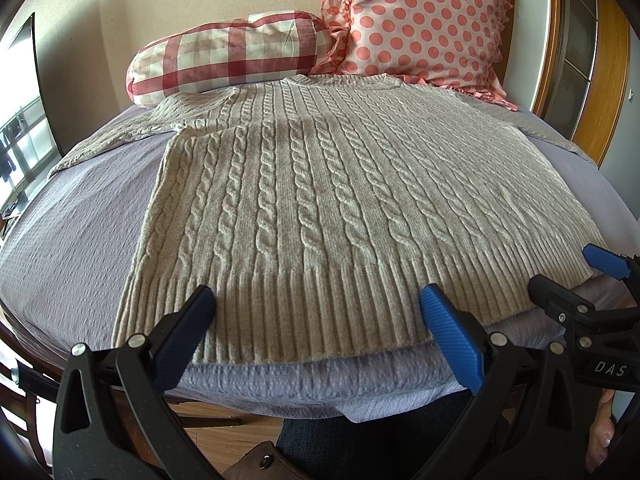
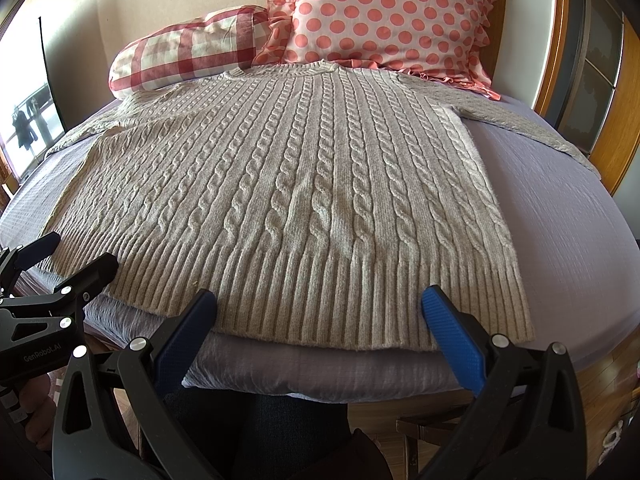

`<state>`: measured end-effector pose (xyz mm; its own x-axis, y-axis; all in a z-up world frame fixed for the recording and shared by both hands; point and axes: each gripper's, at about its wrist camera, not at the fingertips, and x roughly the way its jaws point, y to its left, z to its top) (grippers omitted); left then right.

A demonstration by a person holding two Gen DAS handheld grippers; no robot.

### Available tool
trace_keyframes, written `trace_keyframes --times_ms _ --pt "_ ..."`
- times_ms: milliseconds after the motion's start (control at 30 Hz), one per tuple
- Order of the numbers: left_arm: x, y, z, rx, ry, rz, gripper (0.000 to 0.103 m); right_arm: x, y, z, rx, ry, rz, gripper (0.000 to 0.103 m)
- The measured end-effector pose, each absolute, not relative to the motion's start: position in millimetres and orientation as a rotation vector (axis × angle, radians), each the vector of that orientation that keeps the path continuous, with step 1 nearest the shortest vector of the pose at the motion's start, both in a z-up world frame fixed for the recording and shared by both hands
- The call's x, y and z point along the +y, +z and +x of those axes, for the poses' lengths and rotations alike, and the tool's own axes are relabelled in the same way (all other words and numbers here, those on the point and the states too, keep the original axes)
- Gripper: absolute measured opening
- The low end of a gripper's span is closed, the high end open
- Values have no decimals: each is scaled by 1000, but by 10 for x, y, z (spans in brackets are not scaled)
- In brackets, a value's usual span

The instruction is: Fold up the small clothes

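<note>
sweater (image 1: 320, 208) flat on bed (image 1: 80, 232), sleeves out, ready for folding | left tool (image 1: 318, 312), right tool (image 2: 320, 312) released, hovering at hem (image 2: 320, 304), likely for grip

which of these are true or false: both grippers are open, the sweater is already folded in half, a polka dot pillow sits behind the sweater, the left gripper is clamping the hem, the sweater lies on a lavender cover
1. Both grippers are open. True: the left gripper and right gripper both stand spread.
2. The sweater is folded in half. False: it lies flat, sleeves spread.
3. A polka dot pillow sits behind it. True.
4. The left gripper clamps the hem. False: it holds nothing.
5. It lies on a lavender cover. True.
</note>
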<state>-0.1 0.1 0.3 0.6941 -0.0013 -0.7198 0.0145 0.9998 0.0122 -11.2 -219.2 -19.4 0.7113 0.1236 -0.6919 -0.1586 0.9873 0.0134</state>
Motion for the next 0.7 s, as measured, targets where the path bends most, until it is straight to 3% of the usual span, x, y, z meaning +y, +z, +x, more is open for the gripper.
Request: trace_keyframes --times_ms 600,700 --pt "2 9 13 810 -17 27 101 -2257 -165 -76 750 234 -57 102" --pt "10 58 84 835 -47 43 101 -2674 36 115 715 272 87 102"
